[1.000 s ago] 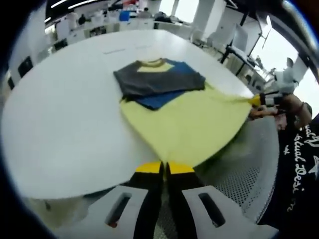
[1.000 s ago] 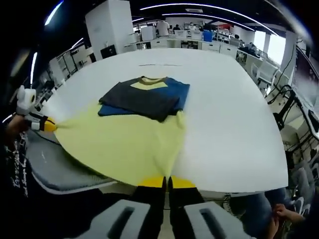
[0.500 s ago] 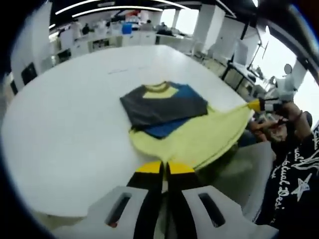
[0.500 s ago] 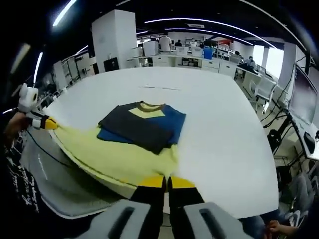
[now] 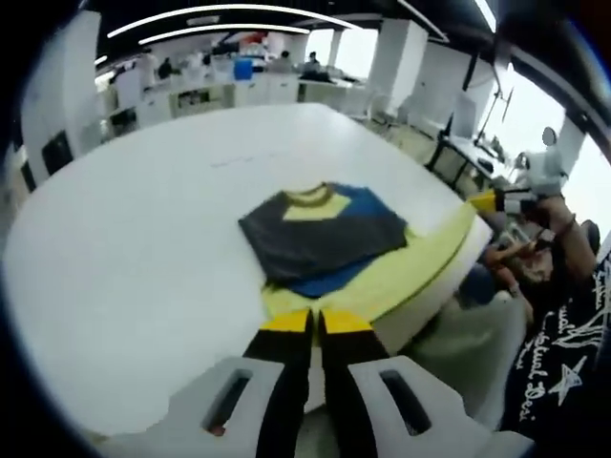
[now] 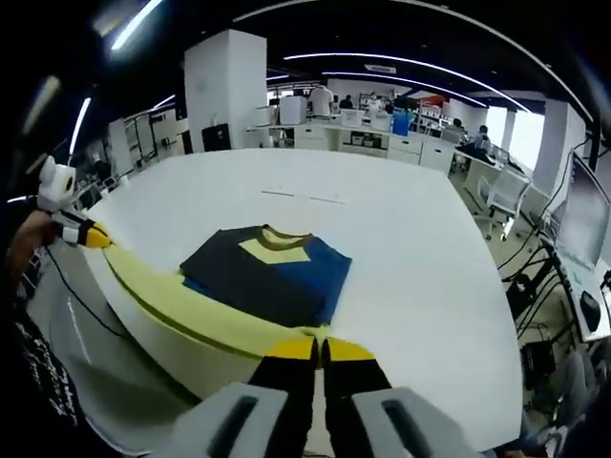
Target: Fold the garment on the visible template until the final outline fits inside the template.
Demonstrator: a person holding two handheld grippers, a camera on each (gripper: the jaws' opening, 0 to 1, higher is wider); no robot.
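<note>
On the white table [image 5: 124, 239] lies a T-shirt [image 5: 320, 234] with its dark grey and blue sleeves folded over a yellow body. The yellow hem [image 5: 420, 267] is lifted off the table's near edge and stretched taut between both grippers. My left gripper [image 5: 315, 322] is shut on one hem corner, and it appears again as the left gripper [image 6: 86, 237] at the left of the right gripper view. My right gripper [image 6: 320, 348] is shut on the other corner of the T-shirt [image 6: 263, 277]; in the left gripper view the right gripper [image 5: 496, 200] shows at the right.
A thin line mark [image 6: 305, 196] lies on the table [image 6: 410, 248] beyond the collar. Office desks, a white pillar [image 6: 224, 91] and chairs [image 6: 496, 191] stand behind. A person's black printed shirt [image 5: 563, 343] is at the right, by a pale grey seat [image 5: 449, 343].
Both grippers have risen and carried the yellow hem up and toward the collar. The yellow cloth that hung over the near edge is now a narrow raised band.
</note>
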